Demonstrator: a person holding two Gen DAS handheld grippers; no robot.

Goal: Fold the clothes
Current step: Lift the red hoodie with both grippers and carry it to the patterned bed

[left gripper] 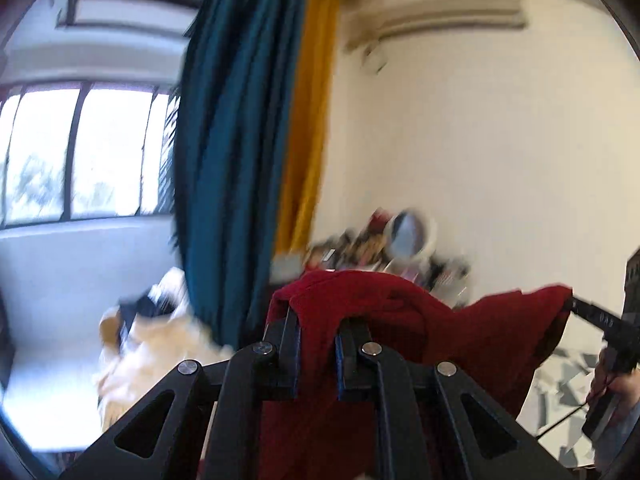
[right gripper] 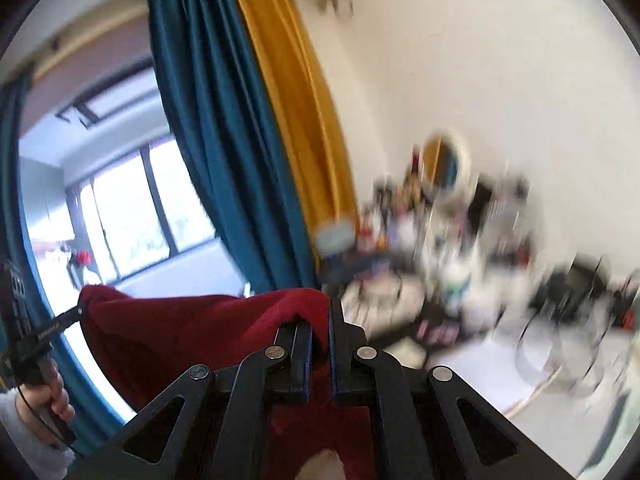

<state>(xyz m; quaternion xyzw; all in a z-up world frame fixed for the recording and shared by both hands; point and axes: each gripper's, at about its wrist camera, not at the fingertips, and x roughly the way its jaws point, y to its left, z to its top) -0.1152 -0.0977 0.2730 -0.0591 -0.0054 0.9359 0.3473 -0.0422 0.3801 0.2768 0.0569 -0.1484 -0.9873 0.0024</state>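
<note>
Two handheld tools hoist a dark red garment level in mid-air before teal and yellow curtains. Left gripper and right gripper are each clamped on an upper edge, apparently spreading the cloth so it hangs straight for folding.

A home bedroom: curtains, cluttered vanity mirror.
</note>
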